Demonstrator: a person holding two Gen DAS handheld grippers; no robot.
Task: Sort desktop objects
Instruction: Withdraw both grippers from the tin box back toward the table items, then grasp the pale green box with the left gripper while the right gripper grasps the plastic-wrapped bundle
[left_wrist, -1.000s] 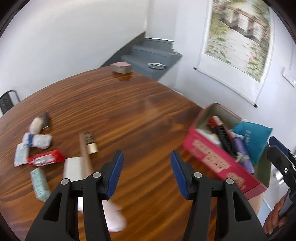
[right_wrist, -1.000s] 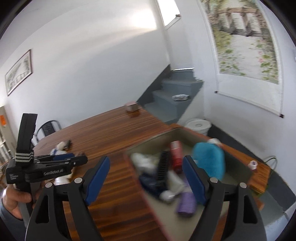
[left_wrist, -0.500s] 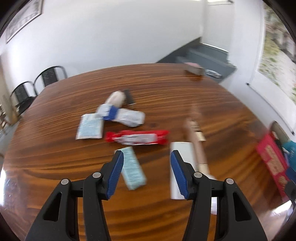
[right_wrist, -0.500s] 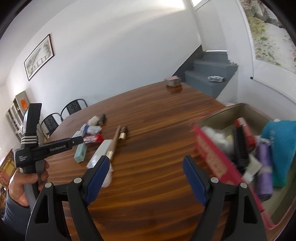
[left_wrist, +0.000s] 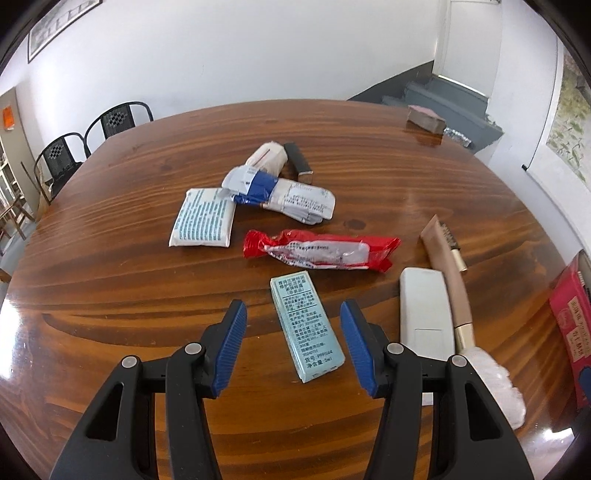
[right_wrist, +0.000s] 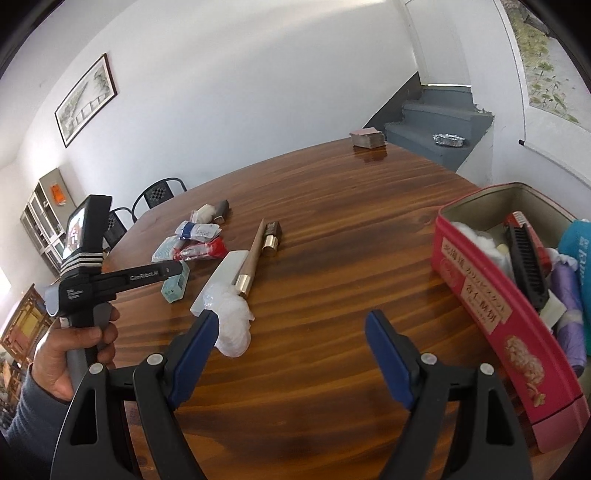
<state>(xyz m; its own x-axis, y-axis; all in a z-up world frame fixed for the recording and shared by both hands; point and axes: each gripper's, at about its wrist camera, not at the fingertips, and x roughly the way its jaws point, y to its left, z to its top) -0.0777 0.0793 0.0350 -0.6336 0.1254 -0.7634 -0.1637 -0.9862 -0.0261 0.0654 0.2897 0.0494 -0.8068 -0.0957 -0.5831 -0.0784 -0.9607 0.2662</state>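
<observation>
- The jaws of the left gripper (left_wrist: 293, 345) are held apart and empty, with the pale green box (left_wrist: 306, 326) on the bench (left_wrist: 110, 258) framed between them.
- The box's long axis is seen running roughly along the fingers.
- The right gripper (right_wrist: 291, 356) is spread wide, empty, between the white fluffy pad (right_wrist: 231, 325) and the red tin (right_wrist: 491, 295).

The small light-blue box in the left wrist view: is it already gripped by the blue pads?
No. The light-blue box lies flat on the table between the open left gripper pads, untouched.
</observation>
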